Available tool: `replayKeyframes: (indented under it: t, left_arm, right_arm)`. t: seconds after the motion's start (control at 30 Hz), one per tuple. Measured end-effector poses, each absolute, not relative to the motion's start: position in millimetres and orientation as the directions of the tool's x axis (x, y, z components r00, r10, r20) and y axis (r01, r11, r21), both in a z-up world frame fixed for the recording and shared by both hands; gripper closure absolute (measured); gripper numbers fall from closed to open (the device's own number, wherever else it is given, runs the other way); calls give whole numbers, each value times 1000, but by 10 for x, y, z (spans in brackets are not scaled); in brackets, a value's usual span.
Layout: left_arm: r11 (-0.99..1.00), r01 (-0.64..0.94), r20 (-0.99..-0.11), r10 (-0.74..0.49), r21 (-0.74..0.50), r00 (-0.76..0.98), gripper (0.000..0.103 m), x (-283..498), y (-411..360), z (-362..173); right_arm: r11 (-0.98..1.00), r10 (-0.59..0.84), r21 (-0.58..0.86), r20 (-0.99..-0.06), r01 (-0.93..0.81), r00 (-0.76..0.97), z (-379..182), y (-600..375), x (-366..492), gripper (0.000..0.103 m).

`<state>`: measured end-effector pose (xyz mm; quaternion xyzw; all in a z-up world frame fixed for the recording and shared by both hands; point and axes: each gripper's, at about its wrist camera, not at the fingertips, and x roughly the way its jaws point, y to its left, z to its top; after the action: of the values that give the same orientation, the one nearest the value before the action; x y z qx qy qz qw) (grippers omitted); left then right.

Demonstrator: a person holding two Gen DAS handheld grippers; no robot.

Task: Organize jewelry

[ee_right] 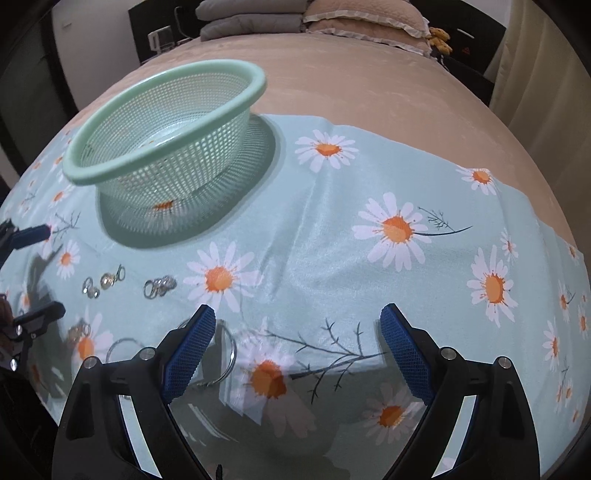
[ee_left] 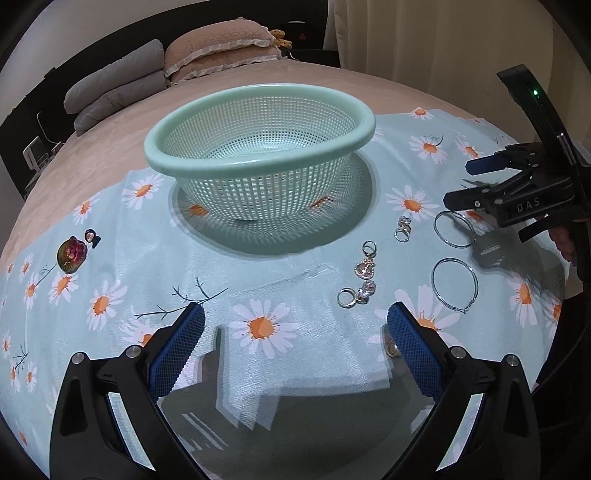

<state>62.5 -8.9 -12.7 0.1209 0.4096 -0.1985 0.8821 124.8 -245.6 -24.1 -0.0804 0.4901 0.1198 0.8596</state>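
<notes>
A pale green mesh basket stands empty on the daisy-print cloth; it also shows in the right wrist view. Right of it lie two silver hoop earrings, a gold heart charm earring, a crystal drop earring and a small ring pair. At the far left lie a round iridescent brooch and a small dark piece. My left gripper is open above the cloth. My right gripper is open, its fingers above the far hoop.
The cloth lies on a beige bed with grey and pink pillows at the head. Small earrings and a hoop lie left of my right gripper. A curtain hangs at the back right.
</notes>
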Motion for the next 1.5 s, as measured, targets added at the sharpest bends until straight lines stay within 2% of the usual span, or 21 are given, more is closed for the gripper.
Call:
replayKeyframes:
  t: [0.13,0.17,0.3,0.37,0.4,0.47,0.53,0.57,0.73,0.9,1.3,1.4,1.43,1.47,1.5]
  left_arm:
    - [874,480,-785,-243,78,570,8,646,-215,-174]
    - [869,486,-792,-236,87,564,14,661,-252,-203]
    - [852,516,-806,-241,92,541,28,695,-365,-302]
    - [843,535,-816,-266,62,513,44,716,-398,-297]
    - [840,540,-819,-277,47,502,49,720,-413,-291]
    - [814,581,-832,-312,15,459,87,712,-484,-288]
    - [786,616,-842,-292,59,454,92,670,-599,-280]
    - [776,625,-845,-281,79,455,95,646,-637,-278]
    - [787,616,-855,-293,39,428,95,667,-609,-245]
    - [799,599,-862,-267,52,432,95,692,-542,-216]
    - [831,554,-836,-267,52,479,95,765,-336,65]
    - [834,549,-832,-266,54,487,95,787,-310,113]
    - [835,548,-831,-267,53,487,95,790,-311,123]
    - [837,545,-830,-268,52,490,95,794,-304,132]
    - [839,542,-830,-265,53,491,95,800,-295,140]
  right_arm:
    - [943,117,-51,-874,-328,471,-376,-2406,1152,17]
    - [944,127,-40,-872,-327,473,-389,-2419,1142,17]
    - [942,138,-38,-863,-334,485,-407,-2404,1089,19]
    - [918,177,-30,-862,-396,475,-388,-2321,1032,47]
    - [907,187,-33,-863,-421,470,-370,-2273,1004,54]
    - [875,203,-53,-862,-480,465,-339,-2144,936,81]
    - [837,233,-57,-863,-544,448,-334,-2035,852,99]
    - [832,232,-61,-864,-552,446,-332,-2004,843,100]
    - [836,257,-31,-860,-548,441,-218,-2013,857,100]
    - [833,279,-17,-850,-553,447,-53,-2086,872,100]
    - [836,304,0,-834,-549,461,137,-2219,876,100]
    - [822,300,-6,-846,-570,441,53,-2132,860,97]
    - [821,286,-16,-853,-571,436,17,-2102,857,92]
    - [821,276,-26,-856,-571,436,-14,-2079,855,75]
    - [821,272,-29,-859,-571,435,-40,-2058,854,68]
